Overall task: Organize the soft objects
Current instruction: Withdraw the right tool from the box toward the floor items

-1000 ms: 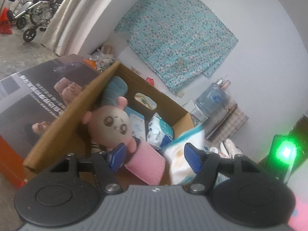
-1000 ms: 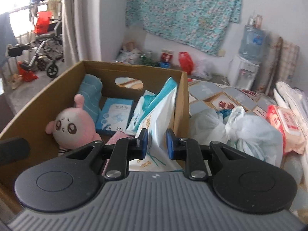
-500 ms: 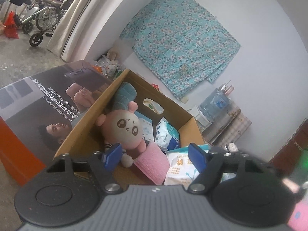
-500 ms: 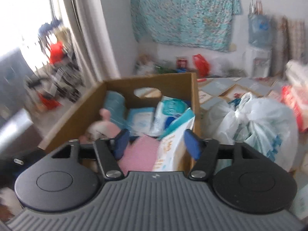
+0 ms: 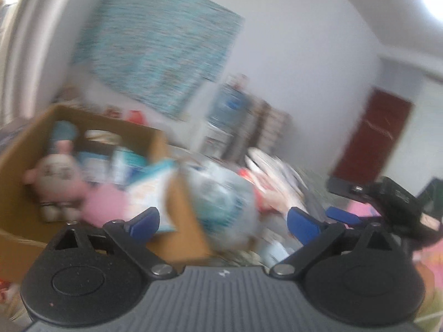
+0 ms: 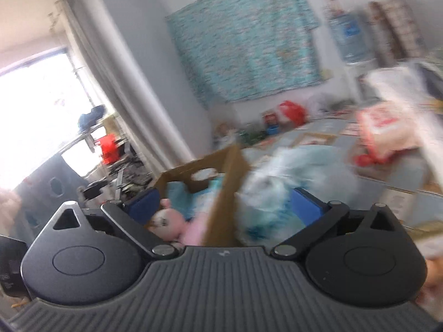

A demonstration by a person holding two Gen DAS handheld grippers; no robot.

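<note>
The cardboard box holds a pink plush doll, a pink roll, a white and blue packet and other packs. My left gripper hangs back from the box's right wall, its jaws opening wide and pressing on nothing. Beyond them lies a whitish plastic bag. The right gripper's blue pad shows at the right of the left wrist view. My right gripper is also opening, with nothing gripped. Past it are the box, the doll and the bag. Both views are blurred.
A pink and red packet lies on the patterned floor right of the bag. A water bottle on its dispenser and a turquoise cloth stand at the far wall. A dark printed carton sits left of the box. A dark red door is at the right.
The right gripper let go of the white and blue packet, which stays in the box. Both grippers opened wide, drew back from the box, swung right and rolled.
</note>
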